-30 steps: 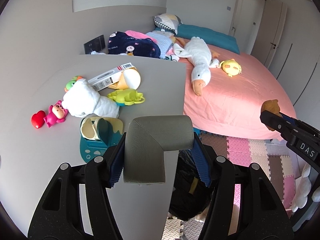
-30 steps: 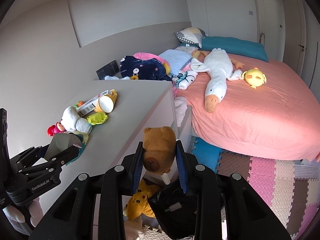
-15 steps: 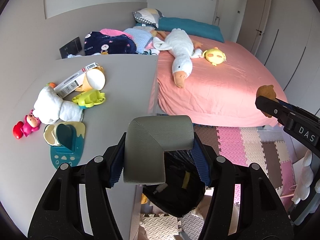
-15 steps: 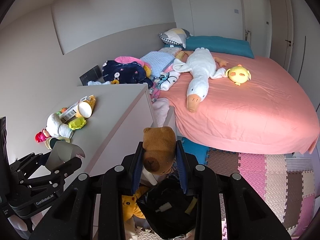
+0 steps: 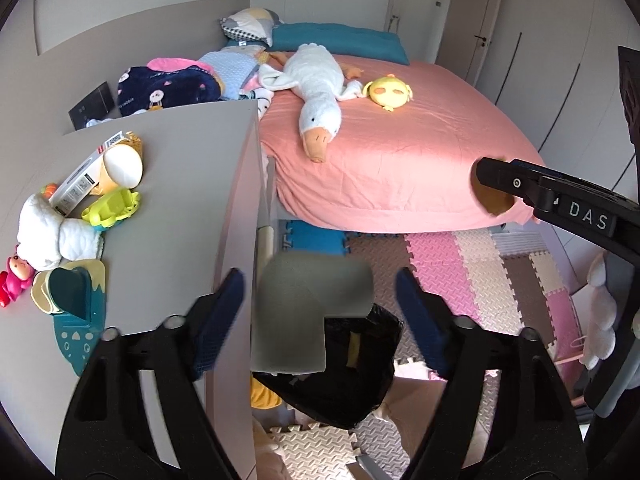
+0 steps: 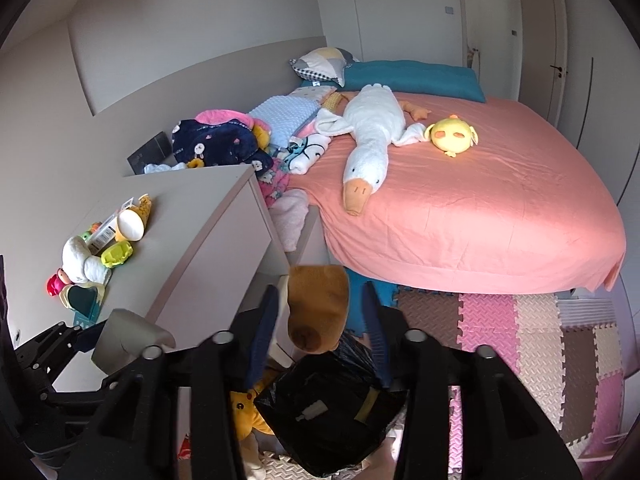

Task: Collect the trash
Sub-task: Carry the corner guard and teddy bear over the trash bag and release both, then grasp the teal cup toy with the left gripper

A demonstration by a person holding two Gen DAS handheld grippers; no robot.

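As tools open: black bag (image 5: 344, 376) (contents unclear)

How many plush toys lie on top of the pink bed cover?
2: a long white plush goose lies stretched across the bed's middle, and a small round yellow plush chick sits beside its tail end. The bedding pile may hide others.

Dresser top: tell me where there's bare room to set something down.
The dresser top is bare along its bed-side edge and toward its back corner. Its wall side is crowded: paper cup, green toy, white plush, teal card. The pink bedspread beyond the goose plush is also bare.
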